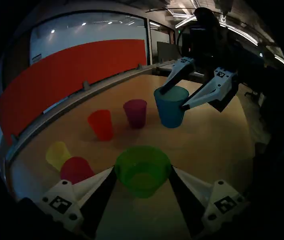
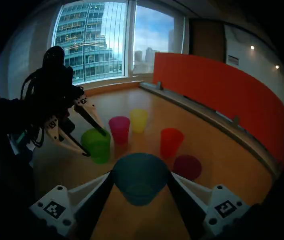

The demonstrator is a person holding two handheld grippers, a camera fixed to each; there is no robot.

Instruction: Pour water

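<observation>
Each pair of tongs is closed on a cup. The left tongs (image 1: 142, 169) pinch the green cup (image 1: 142, 180) by its sides just under the rim, and the right tongs (image 2: 140, 176) hold the blue cup (image 2: 140, 182) the same way. In the left gripper view the blue cup sits well across the worktop (image 1: 214, 140) from the green one and leans a little. I cannot tell whether either cup is lifted or resting, nor whether either holds water.

The first risk is the gap: if the pouring cup tips before the two rims come close, the stream lands on the worktop. The second is the grip. Each cup is held at only two points, so once tilted it could swivel between the fingers and dump all at once. These look like thin plastic, and a harder squeeze might buckle the wall and slop water over the lip.

The bystanders matter too — the orange cup (image 1: 101, 124) and purple cup (image 1: 135, 113) stand near the path between the two held cups, with the yellow cup (image 1: 57, 154) and pink cup (image 1: 76, 170) just beside the green one. A low, hurried sweep could clip one and send it rolling.
</observation>
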